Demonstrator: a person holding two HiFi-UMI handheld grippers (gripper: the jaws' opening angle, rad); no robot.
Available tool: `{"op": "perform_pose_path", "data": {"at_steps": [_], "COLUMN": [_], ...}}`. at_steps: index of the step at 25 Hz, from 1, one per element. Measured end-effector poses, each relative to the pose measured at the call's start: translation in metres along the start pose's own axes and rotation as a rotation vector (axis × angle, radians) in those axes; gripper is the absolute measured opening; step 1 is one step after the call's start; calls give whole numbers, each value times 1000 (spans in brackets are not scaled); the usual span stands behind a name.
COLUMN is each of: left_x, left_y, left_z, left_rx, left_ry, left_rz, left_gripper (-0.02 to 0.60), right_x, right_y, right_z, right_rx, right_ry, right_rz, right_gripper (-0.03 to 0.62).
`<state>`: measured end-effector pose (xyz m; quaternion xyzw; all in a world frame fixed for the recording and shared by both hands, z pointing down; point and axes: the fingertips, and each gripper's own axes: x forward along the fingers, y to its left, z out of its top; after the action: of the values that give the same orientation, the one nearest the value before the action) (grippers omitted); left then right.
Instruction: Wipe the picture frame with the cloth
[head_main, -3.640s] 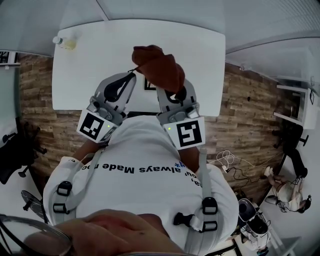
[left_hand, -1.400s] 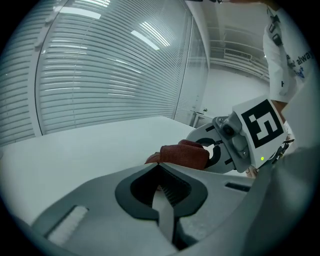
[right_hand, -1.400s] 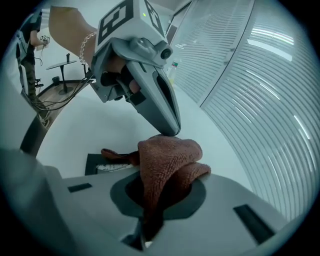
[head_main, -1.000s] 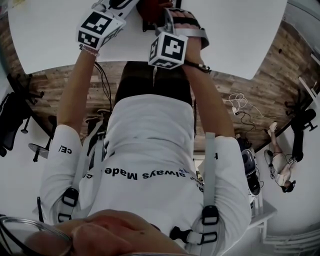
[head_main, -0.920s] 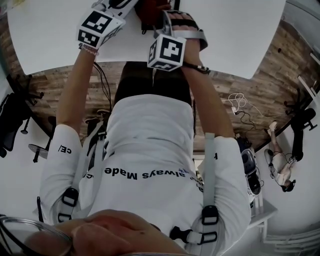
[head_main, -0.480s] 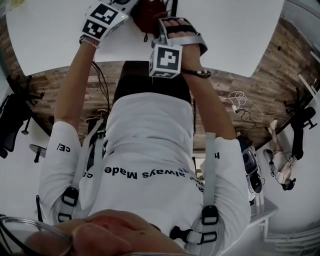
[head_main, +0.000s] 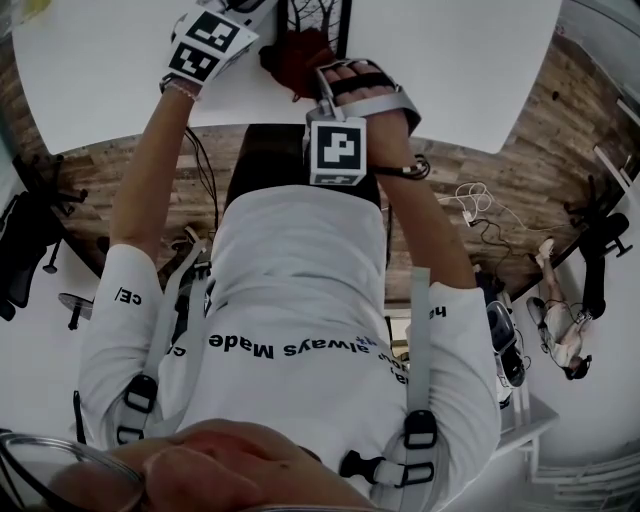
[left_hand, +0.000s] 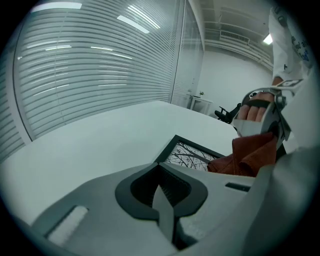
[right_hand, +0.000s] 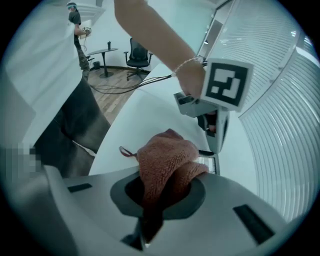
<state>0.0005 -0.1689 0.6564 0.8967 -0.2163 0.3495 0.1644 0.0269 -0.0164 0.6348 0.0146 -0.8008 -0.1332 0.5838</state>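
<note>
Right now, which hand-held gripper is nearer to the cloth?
Right. The right hand-held gripper is shut on the cloth; the left hand-held gripper is shut and empty, off to the cloth's left beside the picture frame.

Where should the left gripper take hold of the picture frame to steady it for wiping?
On the picture frame, probably the black border at the bare corner nearest the left gripper, coming in low from that side: it lies flat on the table and the cloth covers its other end.
</note>
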Motion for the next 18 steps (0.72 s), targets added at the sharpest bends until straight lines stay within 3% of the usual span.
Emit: {"op": "perform_pose_path", "data": {"at_steps": [3,7,9,12,18], "left_x": [-2,-4,-2,-2,-2], "left_y": [-4,-6,-6,-4,-4], "left_z": [-2,-3,-3,-3,0], "left_rx": [-2,-13,-23,-25,-30], "left_ry": [3,1,2,6,6], "left_rz": [3,2,-3,-2,3], "left_gripper": [3,3,3,3,3], "right_x": [-33,-63,-57,-21,43], "right_y": [-32,-106,-131,-143,-115], "right_z": [1,-13,-22,-32,-43], "right_rx": [139,294,327,321,298], "right_ry": [-65,-95,-71,-2,98], "right_rz": [-80,-345,-414,-410,-241], "right_gripper": [20,21,21,21,20]}}
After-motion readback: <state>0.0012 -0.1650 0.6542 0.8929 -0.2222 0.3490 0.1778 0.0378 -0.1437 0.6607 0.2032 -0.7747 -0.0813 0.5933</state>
